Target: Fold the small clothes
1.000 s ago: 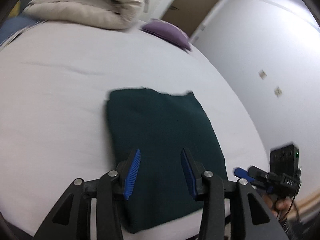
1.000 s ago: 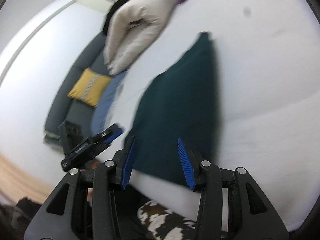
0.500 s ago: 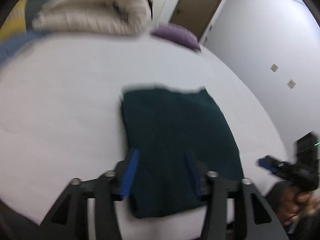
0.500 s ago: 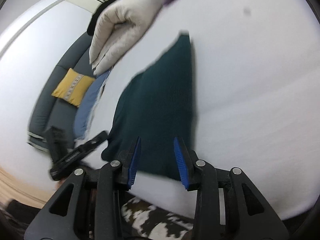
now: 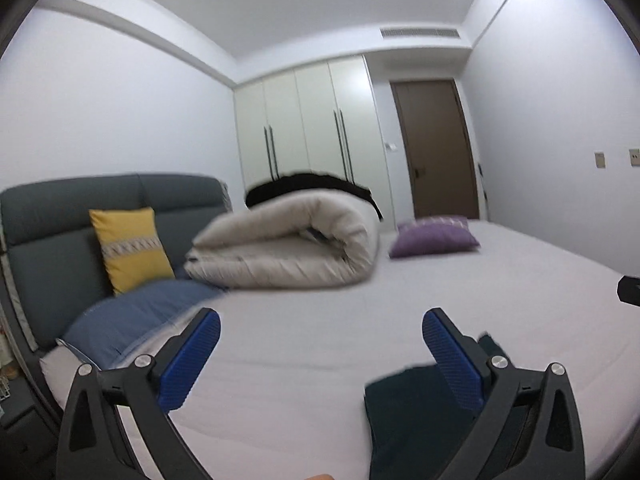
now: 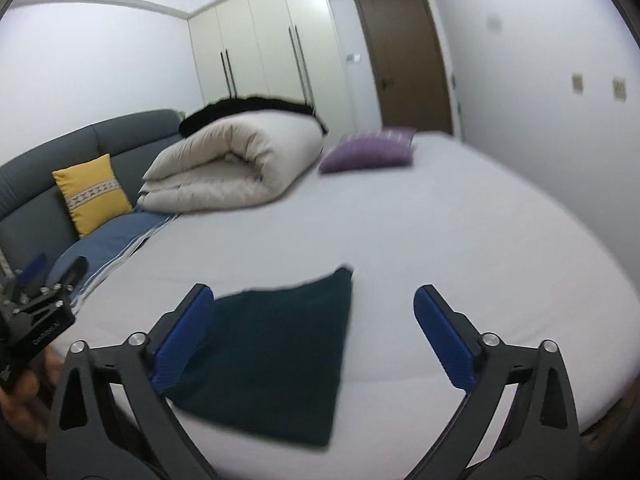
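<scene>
On the white-sheeted bed (image 6: pixel 460 216), the folded dark green knit garment (image 6: pixel 276 356) lies flat under the right gripper (image 6: pixel 312 336), whose blue-padded jaws gape wide and empty. It sits at four o'clock of the left gripper (image 5: pixel 320 360), equally wide and empty.

Home bedroom | bed (image 6: pixel 460 216) centre | rolled duvet (image 6: pixel 236 160) at 11 o'clock | wardrobe (image 6: pixel 264 40), door (image 6: pixel 404 60) at 12

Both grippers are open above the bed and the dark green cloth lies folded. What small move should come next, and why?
Probably lift both away: the dark green cloth already lies flat and folded on the bed, and the left gripper and right gripper are open, holding nothing.
</scene>
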